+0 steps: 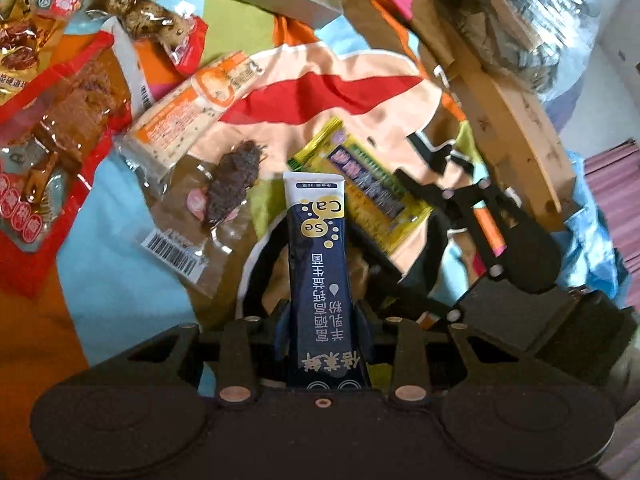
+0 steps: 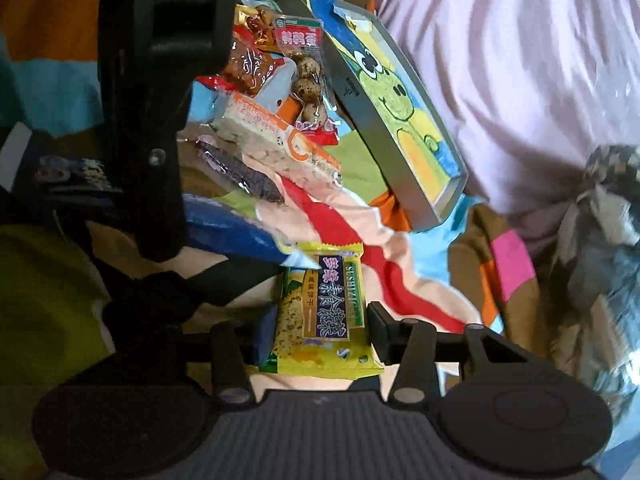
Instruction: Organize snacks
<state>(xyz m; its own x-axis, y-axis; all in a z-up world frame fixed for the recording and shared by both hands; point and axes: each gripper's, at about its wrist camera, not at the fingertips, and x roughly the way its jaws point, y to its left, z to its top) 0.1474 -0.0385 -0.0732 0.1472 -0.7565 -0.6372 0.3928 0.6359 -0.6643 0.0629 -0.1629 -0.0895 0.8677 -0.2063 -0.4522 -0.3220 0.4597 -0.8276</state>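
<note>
My left gripper (image 1: 322, 312) is shut on a dark blue stick packet (image 1: 318, 264) with "Ca Se" printed on it, which points away over the patterned cloth. In the right wrist view that packet (image 2: 236, 232) pokes out from the black left gripper and its tip overlaps a yellow snack packet (image 2: 324, 312). My right gripper (image 2: 322, 332) is shut on this yellow packet, one pad on each long side. The left wrist view shows the yellow packet (image 1: 360, 188) just right of the blue stick, with the right gripper (image 1: 452, 196) behind it.
Loose on the colourful cloth (image 1: 340, 80) lie a quail-egg packet (image 1: 136, 4), an orange-and-white bar (image 1: 188, 108), a dark snack in clear wrap (image 1: 232, 184) and a red packet (image 1: 60, 128). A grey box with a frog picture (image 2: 400, 120) stands behind. A person in pink (image 2: 520, 80) is at right.
</note>
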